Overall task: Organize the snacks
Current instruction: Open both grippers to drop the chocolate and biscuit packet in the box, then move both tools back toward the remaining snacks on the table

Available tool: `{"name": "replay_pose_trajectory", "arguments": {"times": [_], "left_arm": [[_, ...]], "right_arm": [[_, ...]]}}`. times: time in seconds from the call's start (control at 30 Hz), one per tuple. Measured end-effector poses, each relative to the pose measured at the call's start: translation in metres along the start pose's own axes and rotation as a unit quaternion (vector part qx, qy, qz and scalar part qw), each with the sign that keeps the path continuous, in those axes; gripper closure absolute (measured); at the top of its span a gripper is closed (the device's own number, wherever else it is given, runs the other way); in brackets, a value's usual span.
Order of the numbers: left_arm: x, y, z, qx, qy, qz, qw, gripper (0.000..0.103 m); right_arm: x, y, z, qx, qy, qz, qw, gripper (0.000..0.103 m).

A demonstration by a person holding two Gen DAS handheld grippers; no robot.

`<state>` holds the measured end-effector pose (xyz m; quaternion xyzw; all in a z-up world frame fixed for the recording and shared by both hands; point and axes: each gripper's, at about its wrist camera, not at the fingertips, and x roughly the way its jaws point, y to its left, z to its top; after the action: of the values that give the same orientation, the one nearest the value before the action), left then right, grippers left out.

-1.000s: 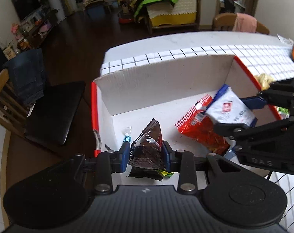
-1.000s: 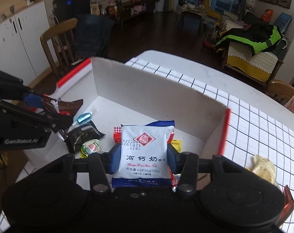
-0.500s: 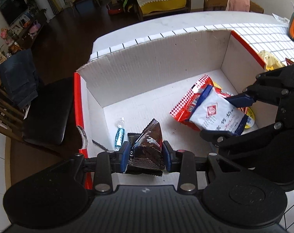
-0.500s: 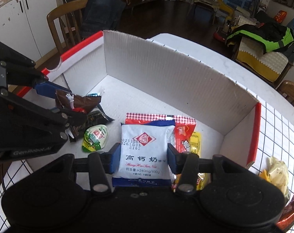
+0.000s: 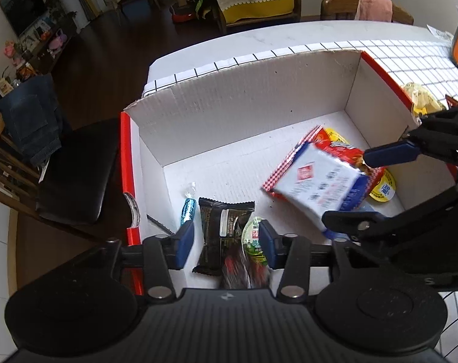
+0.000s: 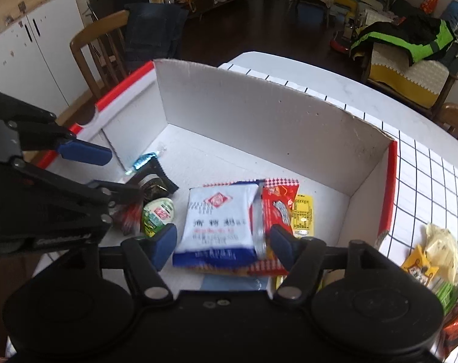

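A white cardboard box (image 5: 247, 112) with red edges holds the snacks; it also shows in the right wrist view (image 6: 259, 115). My left gripper (image 5: 225, 243) is open over the box's near left corner, with a blurred brown snack pack (image 5: 241, 267) dropping between the jaws beside a dark wrapped bar (image 5: 219, 230) and a green jelly cup (image 5: 254, 237). My right gripper (image 6: 222, 242) is open, and the white-and-blue milk tablet bag (image 6: 219, 224) lies loose between the jaws on a red snack bag (image 6: 277, 205). The bag also shows blurred in the left wrist view (image 5: 319, 184).
A blue wrapped candy (image 5: 188, 210) and a yellow cup (image 5: 383, 189) lie in the box. More snacks (image 6: 431, 260) lie on the checked tablecloth (image 6: 434, 187) right of the box. A chair with jeans (image 6: 144, 39) stands beyond the table's edge.
Both grippers have opened. The brown pack has left the left gripper and the milk tablet bag has left the right gripper, both falling into the box.
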<state>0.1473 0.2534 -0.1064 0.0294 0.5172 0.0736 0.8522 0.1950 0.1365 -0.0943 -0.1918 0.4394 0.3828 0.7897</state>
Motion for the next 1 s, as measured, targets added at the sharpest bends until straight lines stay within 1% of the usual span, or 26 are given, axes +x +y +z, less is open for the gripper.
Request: {"name": "replay_pose_trajectory", "arguments": {"times": [0.17, 0.23, 0.27, 0.3, 0.43, 0.53, 0.67, 0.73, 0.77, 0.93, 1.0], "left_arm": [[-0.009, 0.0, -0.001, -0.008, -0.011, -0.002, 0.9999, 0.05], [-0.014, -0.001, 0.0, -0.012, -0.016, -0.005, 0.9998, 0.047], [-0.017, -0.002, 0.0, -0.013, -0.019, -0.006, 0.9997, 0.044], [-0.02, -0.002, 0.0, -0.013, -0.023, -0.006, 0.9996, 0.043], [-0.033, -0.008, 0.001, -0.013, -0.038, -0.011, 0.9991, 0.042], [-0.043, -0.014, 0.001, -0.014, -0.051, -0.014, 0.9985, 0.036], [-0.057, -0.024, 0.003, -0.019, -0.066, -0.024, 0.9974, 0.033], [-0.064, -0.029, 0.004, -0.02, -0.075, -0.028, 0.9966, 0.031], [-0.067, -0.033, 0.005, -0.02, -0.081, -0.03, 0.9961, 0.03], [-0.083, -0.053, 0.008, -0.019, -0.104, -0.044, 0.9934, 0.026], [-0.087, -0.063, 0.01, -0.017, -0.112, -0.05, 0.9923, 0.024]], "right_arm": [[-0.018, -0.005, -0.002, 0.012, -0.014, 0.011, 1.0, 0.035], [-0.025, -0.007, -0.002, 0.017, -0.02, 0.014, 1.0, 0.032], [-0.03, -0.008, -0.003, 0.02, -0.025, 0.015, 0.999, 0.025], [-0.034, -0.009, -0.004, 0.022, -0.031, 0.017, 0.999, 0.023], [-0.051, -0.013, -0.008, 0.029, -0.045, 0.024, 0.998, 0.023], [-0.063, -0.02, -0.012, 0.043, -0.054, 0.034, 0.997, 0.022], [-0.081, -0.028, -0.017, 0.054, -0.07, 0.043, 0.995, 0.02], [-0.091, -0.033, -0.021, 0.058, -0.078, 0.047, 0.994, 0.017], [-0.097, -0.036, -0.023, 0.06, -0.084, 0.045, 0.994, 0.013], [-0.121, -0.056, -0.039, 0.073, -0.104, 0.05, 0.991, 0.009], [-0.13, -0.064, -0.046, 0.075, -0.113, 0.046, 0.99, 0.003]]}}
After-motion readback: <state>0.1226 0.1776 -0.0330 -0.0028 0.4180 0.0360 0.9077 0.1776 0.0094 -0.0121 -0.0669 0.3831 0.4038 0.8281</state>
